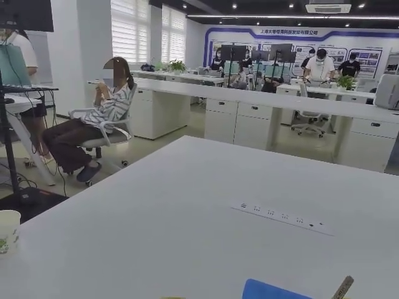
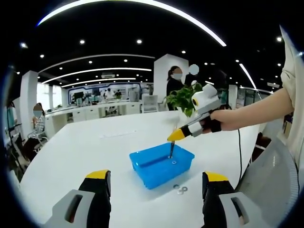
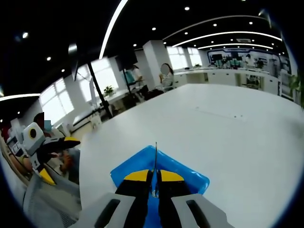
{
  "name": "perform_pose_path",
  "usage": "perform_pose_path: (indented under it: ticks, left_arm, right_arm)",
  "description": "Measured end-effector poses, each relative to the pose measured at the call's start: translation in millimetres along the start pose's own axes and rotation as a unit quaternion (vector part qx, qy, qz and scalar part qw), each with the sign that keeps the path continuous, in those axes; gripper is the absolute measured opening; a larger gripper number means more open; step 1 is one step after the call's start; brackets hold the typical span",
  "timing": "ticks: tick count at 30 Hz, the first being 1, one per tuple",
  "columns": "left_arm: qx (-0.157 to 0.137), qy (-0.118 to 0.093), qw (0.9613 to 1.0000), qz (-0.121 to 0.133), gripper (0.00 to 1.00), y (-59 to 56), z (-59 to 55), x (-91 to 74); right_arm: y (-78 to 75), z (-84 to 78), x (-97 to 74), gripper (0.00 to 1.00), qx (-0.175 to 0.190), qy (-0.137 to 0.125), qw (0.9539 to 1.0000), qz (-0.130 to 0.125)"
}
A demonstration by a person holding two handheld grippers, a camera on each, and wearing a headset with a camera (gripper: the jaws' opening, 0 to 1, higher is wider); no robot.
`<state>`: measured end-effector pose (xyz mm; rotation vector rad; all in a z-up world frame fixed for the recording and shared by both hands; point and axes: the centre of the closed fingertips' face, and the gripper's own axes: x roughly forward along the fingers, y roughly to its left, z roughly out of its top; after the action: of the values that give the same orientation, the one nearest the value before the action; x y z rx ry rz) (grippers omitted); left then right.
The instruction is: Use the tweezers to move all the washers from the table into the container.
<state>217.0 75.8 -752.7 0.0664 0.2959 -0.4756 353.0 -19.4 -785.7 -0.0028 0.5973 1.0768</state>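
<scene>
White table (image 3: 228,128) | blue rectangular container (image 3: 187,175) | right gripper (image 3: 154,175) jaws grasping slim tweezers (image 3: 155,156) | left gripper (image 2: 157,175) jaws released

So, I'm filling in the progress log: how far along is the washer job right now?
Done: one washer lies in the blue container. In hand: the right gripper is shut on the tweezers, tips over the container; whether they carry a washer is too small to tell. Left: a small cluster of washers on the table beside the container. The left gripper is open.
</scene>
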Motion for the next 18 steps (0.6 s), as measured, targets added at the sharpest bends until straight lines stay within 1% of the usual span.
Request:
perform_pose_path:
  ticks: [8,15,18]
  left_arm:
    - [-0.002,-0.002,1.0000,0.002,0.79,1.3,0.7,-0.3]
    - [-0.004,-0.002,1.0000,0.003,0.79,1.8,0.5,-0.6]
    - [-0.004,-0.002,1.0000,0.002,0.79,1.7,0.3,-0.5]
  right_arm:
    - [-9.7,-11.9,12.6,0.02,0.006,0.022,0.9997,-0.006]
    - [-13.5,-21.0,19.0,0.02,0.006,0.038,0.9992,-0.015]
    - [-19.6,-27.9,19.5,0.02,0.007,0.044,0.9988,-0.020]
